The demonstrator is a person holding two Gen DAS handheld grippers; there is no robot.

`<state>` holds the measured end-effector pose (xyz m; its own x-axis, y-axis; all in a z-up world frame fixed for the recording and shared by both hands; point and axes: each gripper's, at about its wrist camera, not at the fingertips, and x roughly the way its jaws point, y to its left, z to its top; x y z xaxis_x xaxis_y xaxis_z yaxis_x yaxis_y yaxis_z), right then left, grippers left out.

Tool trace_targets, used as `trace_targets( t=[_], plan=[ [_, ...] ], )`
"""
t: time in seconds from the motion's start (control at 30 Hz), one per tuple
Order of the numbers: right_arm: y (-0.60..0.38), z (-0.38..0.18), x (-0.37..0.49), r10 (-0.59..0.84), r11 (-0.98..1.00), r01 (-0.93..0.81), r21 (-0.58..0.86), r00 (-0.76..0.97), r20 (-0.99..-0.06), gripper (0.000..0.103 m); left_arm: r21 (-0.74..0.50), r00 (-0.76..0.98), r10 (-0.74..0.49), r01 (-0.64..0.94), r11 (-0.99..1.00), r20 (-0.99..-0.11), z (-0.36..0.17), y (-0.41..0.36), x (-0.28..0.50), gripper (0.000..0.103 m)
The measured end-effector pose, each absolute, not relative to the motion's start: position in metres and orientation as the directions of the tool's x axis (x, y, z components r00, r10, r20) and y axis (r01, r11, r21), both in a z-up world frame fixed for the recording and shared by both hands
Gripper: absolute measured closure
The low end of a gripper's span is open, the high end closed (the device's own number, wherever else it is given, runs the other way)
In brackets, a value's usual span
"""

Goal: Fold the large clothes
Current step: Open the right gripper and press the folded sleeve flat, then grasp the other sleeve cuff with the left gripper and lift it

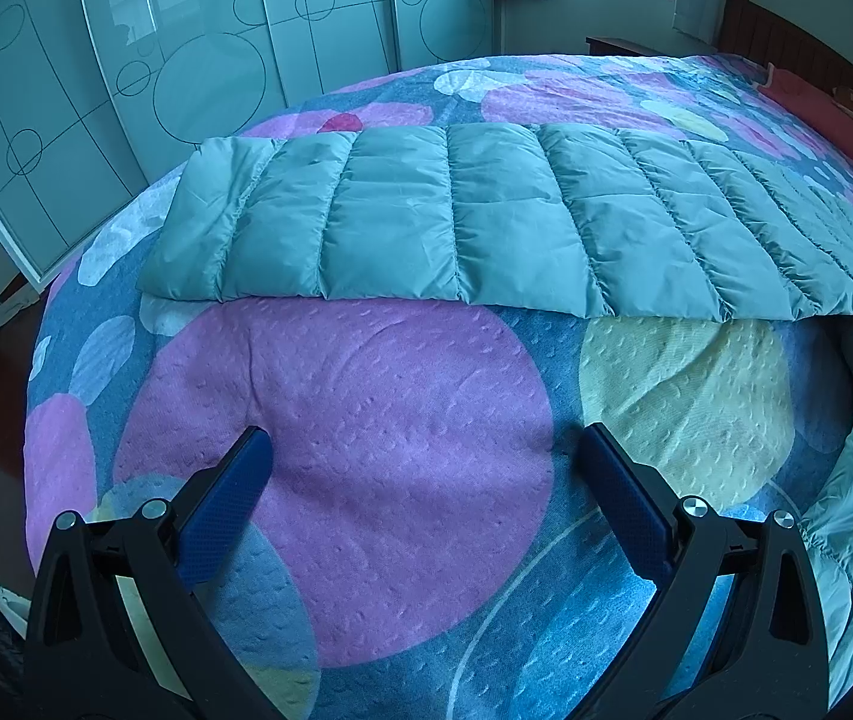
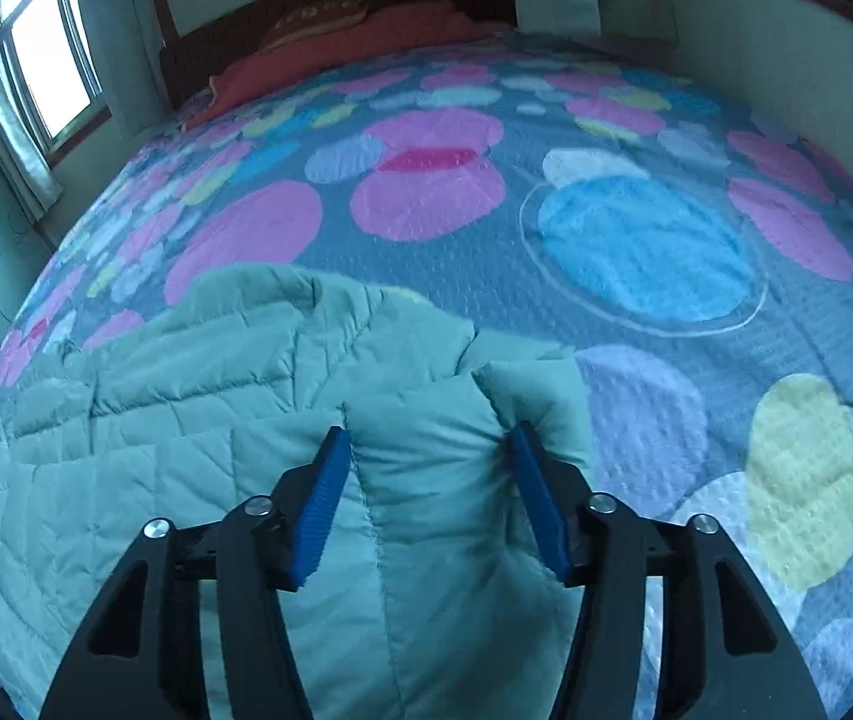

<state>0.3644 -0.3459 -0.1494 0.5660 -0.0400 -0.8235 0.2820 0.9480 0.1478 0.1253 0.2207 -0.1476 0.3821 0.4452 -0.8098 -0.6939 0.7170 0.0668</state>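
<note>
Down jacket [image 1: 456, 222]: one, pale green, quilted in stitched channels. It lies on the bed; in the left wrist view one long padded panel stretches flat across the bedspread [image 1: 366, 450], with more of the garment running down the right edge of that view. In the right wrist view the jacket [image 2: 216, 420] covers the lower left of the bed, a puffed fold of it rising between the blue pads.

Surface: one bed, covered by a textured bedspread with a grey-blue ground printed in overlapping circles of pink, purple, blue, yellow and white. One dark wooden headboard [image 2: 330, 6] at the far end. One red pillow or cushion [image 2: 330, 42] lies against it, with a second, brownish one behind; the lettering on it is unreadable.

Room: sliding wardrobe doors [image 1: 126, 60], frosted, drawn with thin circle outlines, stand past the foot of the bed. One window with curtains [image 2: 36, 60] shows at the left of the right wrist view. Dark wooden floor shows at the bed's edge.

Left tongs [image 1: 420, 450]: one pair, jaws spread wide, hovering above the bare bedspread, holding nothing, apart from the jacket.

Right tongs [image 2: 426, 444]: one pair, jaws partly closed, a bunched fold of the jacket pressed between both pads.
</note>
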Motion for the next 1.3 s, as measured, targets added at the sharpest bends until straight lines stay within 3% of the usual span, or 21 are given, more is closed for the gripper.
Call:
trace_targets(
  t=[0.1, 0.27, 0.63, 0.73, 0.87, 1.0, 1.23, 1.3],
  plan=[
    [-0.331, -0.146, 0.36, -0.111, 0.962, 0.266, 0.054, 0.565, -0.818, 0.045, 0.062, 0.385, 0.443, -0.694, 0.717, -0.81, -0.147, 0.22, 0.125, 0.002],
    [-0.295, -0.118, 0.304, -0.065, 0.975, 0.204, 0.089, 0.645, -0.761, 0.046, 0.063, 0.385, 0.443, -0.694, 0.717, -0.81, -0.147, 0.219, 0.124, 0.002],
    [-0.261, -0.156, 0.28, -0.153, 0.983, 0.178, -0.053, 0.611, -0.777, 0.045, 0.036, 0.396, 0.422, -0.694, 0.719, -0.815, -0.146, 0.222, 0.122, 0.002],
    [-0.263, -0.158, 0.278, -0.145, 0.983, 0.179, -0.041, 0.617, -0.773, 0.045, -0.024, 0.434, 0.385, -0.688, 0.726, -0.814, -0.14, 0.226, 0.115, 0.002],
    [-0.262, -0.159, 0.275, -0.145, 0.983, 0.181, -0.038, 0.622, -0.769, 0.045, -0.194, 0.544, 0.287, -0.663, 0.723, -0.788, -0.133, 0.242, 0.093, 0.004],
    [-0.264, -0.159, 0.273, -0.14, 0.983, 0.182, -0.031, 0.624, -0.768, 0.045, -0.248, 0.568, 0.278, -0.677, 0.693, -0.775, -0.132, 0.269, 0.081, 0.022],
    [-0.262, -0.158, 0.271, -0.139, 0.983, 0.184, -0.028, 0.628, -0.766, 0.045, -0.334, 0.588, 0.327, -0.743, 0.58, -0.74, -0.137, 0.339, 0.075, 0.022],
    [-0.263, -0.158, 0.272, -0.138, 0.983, 0.183, -0.027, 0.628, -0.766, 0.045, -0.39, 0.617, 0.306, -0.734, 0.556, -0.725, -0.141, 0.356, 0.077, 0.016]
  ],
)
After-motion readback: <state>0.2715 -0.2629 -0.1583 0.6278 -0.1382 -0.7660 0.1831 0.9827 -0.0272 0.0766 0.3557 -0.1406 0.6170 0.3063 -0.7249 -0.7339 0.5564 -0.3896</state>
